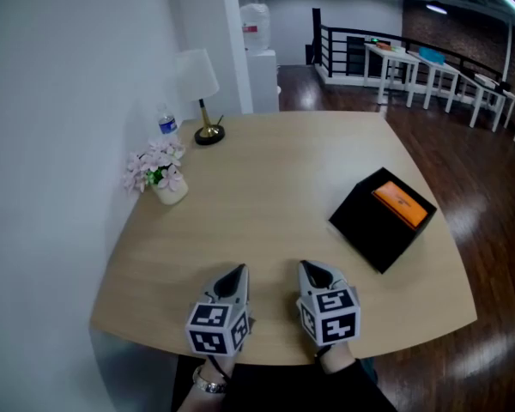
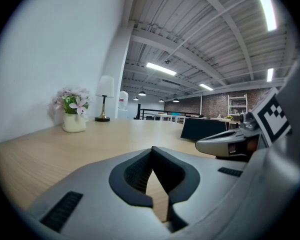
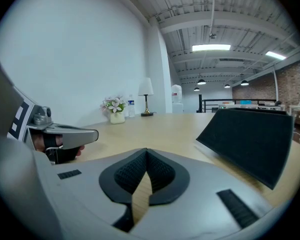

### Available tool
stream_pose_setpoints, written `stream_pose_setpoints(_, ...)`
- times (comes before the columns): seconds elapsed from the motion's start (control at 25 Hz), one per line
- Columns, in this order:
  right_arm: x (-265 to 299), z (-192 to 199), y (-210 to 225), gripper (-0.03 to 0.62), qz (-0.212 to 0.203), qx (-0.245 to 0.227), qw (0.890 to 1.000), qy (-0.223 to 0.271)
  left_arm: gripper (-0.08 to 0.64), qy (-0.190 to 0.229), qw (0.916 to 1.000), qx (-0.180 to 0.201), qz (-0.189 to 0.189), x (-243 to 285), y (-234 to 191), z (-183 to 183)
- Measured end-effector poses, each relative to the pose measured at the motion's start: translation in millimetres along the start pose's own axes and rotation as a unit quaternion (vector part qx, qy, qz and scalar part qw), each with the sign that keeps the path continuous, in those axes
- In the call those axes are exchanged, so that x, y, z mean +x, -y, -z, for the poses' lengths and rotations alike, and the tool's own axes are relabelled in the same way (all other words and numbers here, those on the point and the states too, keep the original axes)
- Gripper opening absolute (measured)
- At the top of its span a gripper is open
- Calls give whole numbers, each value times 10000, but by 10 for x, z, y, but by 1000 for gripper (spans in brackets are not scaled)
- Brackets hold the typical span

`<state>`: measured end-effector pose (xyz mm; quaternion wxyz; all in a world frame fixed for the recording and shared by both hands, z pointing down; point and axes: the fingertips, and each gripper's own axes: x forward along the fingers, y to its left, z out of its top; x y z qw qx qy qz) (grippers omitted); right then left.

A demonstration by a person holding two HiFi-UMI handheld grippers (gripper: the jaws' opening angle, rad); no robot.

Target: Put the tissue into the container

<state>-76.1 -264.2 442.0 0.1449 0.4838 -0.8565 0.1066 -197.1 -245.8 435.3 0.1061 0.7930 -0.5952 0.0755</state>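
A black box-shaped container (image 1: 378,221) lies on the right side of the wooden table (image 1: 266,187), with a flat orange pack (image 1: 402,204) in its top; I cannot tell whether that is the tissue. Both grippers hover side by side at the table's near edge, well short of the box. My left gripper (image 1: 238,270) is shut with nothing between its jaws (image 2: 151,149). My right gripper (image 1: 307,267) is also shut and empty (image 3: 146,150). In the right gripper view the container's dark side (image 3: 250,139) rises close on the right.
A pot of pink flowers (image 1: 165,178), a water bottle (image 1: 167,125) and a small white lamp (image 1: 202,101) stand along the wall at the table's far left. White tables (image 1: 429,67) and a railing stand far behind, across dark floor.
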Motion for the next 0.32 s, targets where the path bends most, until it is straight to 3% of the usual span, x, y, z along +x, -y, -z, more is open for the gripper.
stream_pose_setpoints(0.32, 9, -12, -14, 3, -20, 3, 10000, 28, 0, 6, 10000, 10, 19, -4, -8, -3)
